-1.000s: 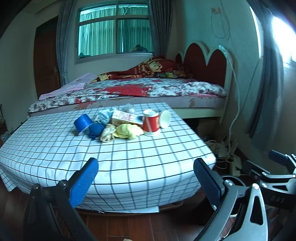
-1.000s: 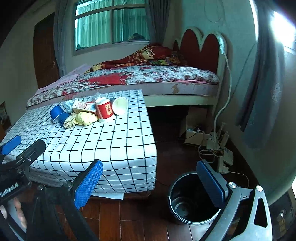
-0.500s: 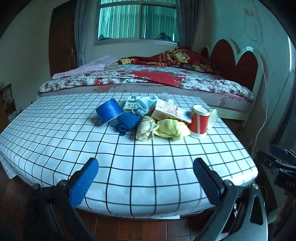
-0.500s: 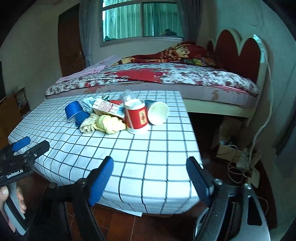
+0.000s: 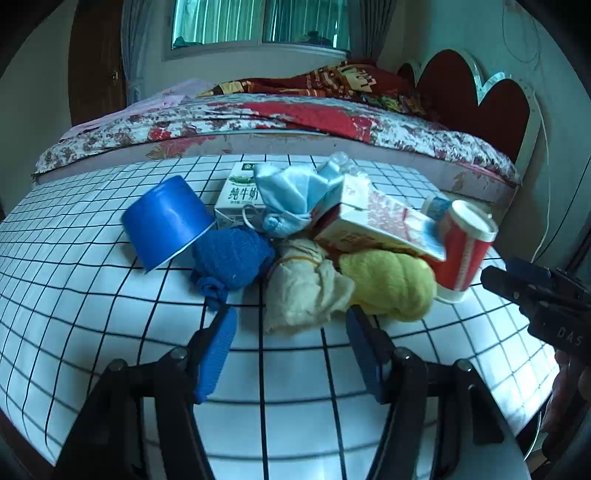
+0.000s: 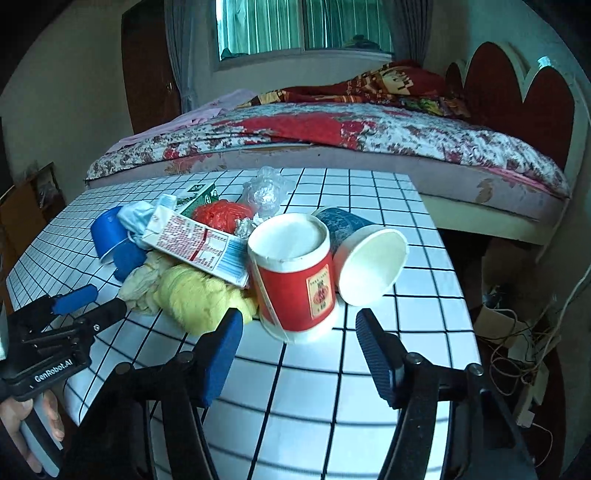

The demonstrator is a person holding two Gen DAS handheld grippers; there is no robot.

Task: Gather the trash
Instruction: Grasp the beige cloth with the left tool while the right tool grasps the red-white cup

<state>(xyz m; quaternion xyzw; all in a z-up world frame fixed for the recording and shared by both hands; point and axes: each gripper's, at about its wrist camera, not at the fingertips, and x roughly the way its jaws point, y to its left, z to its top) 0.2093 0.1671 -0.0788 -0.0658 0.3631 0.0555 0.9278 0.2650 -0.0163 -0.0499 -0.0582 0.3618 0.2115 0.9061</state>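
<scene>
Daylight enters through the window (image 5: 260, 22) at the far wall; its panes read bright green-white, slightly blown out. Room otherwise dim, walls and door in shade. The checked bench (image 5: 92, 302) top is evenly lit, with a bluish cast in the left wrist view and soft shadows under the trash pile. Strong fisheye bending: grid lines curve outward, corners vignette to black. Centre is sharp; print on the carton (image 6: 195, 247) is legible. Near blue pads (image 6: 221, 354) are slightly soft.
</scene>
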